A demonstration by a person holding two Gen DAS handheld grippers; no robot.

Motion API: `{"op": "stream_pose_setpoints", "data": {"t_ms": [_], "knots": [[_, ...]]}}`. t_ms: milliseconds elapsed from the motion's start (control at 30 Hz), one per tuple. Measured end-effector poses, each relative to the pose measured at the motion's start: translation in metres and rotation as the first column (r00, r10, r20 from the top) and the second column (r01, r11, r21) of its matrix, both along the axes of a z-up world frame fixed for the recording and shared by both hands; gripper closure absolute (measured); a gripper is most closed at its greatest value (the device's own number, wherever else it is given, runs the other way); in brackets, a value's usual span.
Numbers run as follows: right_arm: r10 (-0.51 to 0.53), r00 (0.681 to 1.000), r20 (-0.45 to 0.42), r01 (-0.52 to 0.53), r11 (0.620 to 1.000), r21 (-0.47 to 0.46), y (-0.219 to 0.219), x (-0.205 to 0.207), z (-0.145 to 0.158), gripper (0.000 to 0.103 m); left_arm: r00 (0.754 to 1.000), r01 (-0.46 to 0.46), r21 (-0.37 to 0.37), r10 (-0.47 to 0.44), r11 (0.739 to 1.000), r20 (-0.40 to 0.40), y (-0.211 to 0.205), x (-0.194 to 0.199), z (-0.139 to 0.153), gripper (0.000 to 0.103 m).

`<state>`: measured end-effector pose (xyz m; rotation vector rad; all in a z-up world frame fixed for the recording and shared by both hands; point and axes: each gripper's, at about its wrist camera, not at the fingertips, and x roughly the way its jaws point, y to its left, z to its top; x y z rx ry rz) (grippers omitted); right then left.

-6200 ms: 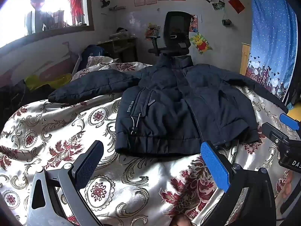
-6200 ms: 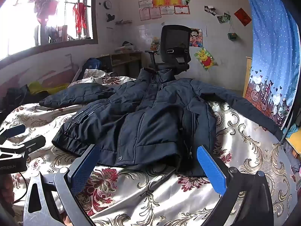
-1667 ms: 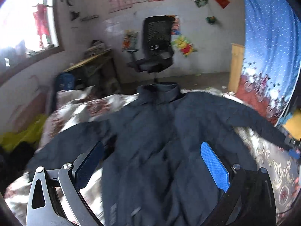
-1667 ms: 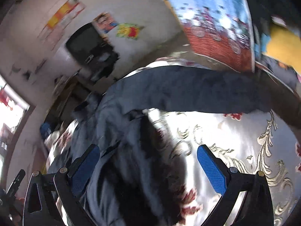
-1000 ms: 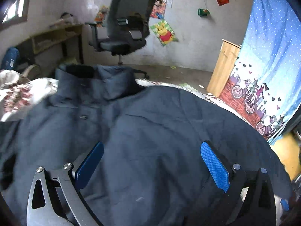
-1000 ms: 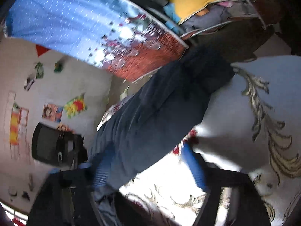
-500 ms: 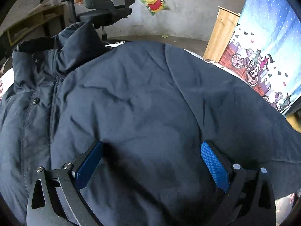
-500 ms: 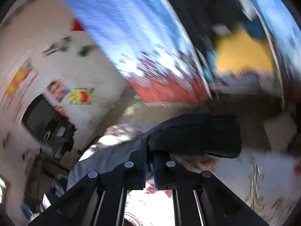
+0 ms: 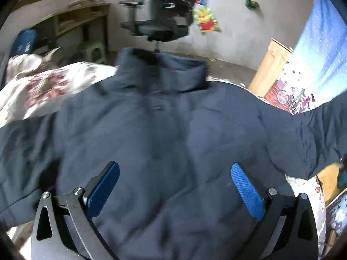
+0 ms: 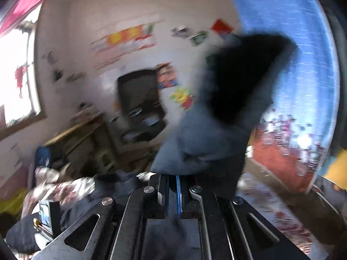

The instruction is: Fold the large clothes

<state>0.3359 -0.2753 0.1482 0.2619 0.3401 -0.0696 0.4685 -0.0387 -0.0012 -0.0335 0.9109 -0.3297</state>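
A dark navy padded jacket (image 9: 164,134) lies spread front-up on the bed, its collar (image 9: 160,71) toward the far edge. My left gripper (image 9: 173,186) is open and hovers low over the jacket's chest, holding nothing. The jacket's right sleeve (image 9: 308,134) is raised off the bed at the right. My right gripper (image 10: 172,195) is shut on that sleeve's cuff end (image 10: 229,112), which stands up above its fingers and flops over. The right wrist view is blurred by motion.
The bed has a floral white and red cover (image 9: 41,86). A black office chair (image 9: 164,10) stands beyond the bed, with a wooden desk (image 9: 73,19) at left. A blue patterned curtain (image 9: 318,54) and a wooden cabinet (image 9: 271,65) are at right.
My right gripper, shut on the sleeve cuff, has lifted it off the bed and swung it up and inward. My left gripper has drawn back and up from the jacket's shoulder, still open.
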Motion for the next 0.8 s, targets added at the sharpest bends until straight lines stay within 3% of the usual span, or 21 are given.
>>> {"op": "stream_pose_setpoints", "data": {"t_ms": [167, 367, 500, 633, 700, 767, 800], "knots": [[0.142, 0.984, -0.104, -0.151, 0.984, -0.091, 0.082, 0.041, -0.020, 0.098, 0.995, -0.096, -0.052, 0.095, 0.994, -0.024, 0.076, -0.020, 0.011, 0.002], [0.256, 0.928, -0.269, -0.305, 0.939, -0.159, 0.176, 0.081, -0.081, 0.098, 0.991, -0.128, -0.178, 0.117, 0.976, -0.069, 0.157, -0.038, 0.013, 0.002], [0.329, 0.849, -0.414, -0.413, 0.901, -0.132, 0.221, 0.113, -0.134, 0.098, 0.990, -0.125, -0.249, 0.107, 0.960, -0.087, 0.184, -0.039, 0.014, 0.002], [0.381, 0.766, -0.518, -0.489, 0.868, -0.086, 0.244, 0.113, -0.181, 0.093, 0.991, -0.110, -0.300, 0.080, 0.948, -0.109, 0.191, -0.036, 0.009, 0.002], [0.425, 0.730, -0.534, -0.520, 0.854, -0.031, 0.242, 0.108, -0.195, 0.076, 0.992, -0.088, -0.338, 0.050, 0.937, -0.120, 0.187, -0.033, 0.005, 0.002], [0.469, 0.705, -0.532, -0.543, 0.839, 0.019, 0.232, 0.098, -0.201, 0.034, 0.993, -0.066, -0.376, 0.022, 0.924, -0.119, 0.178, -0.028, 0.004, 0.002], [0.492, 0.699, -0.519, -0.554, 0.831, 0.042, 0.227, 0.092, -0.202, 0.030, 0.993, -0.057, -0.391, 0.012, 0.919, -0.117, 0.176, -0.024, 0.003, 0.002]]}}
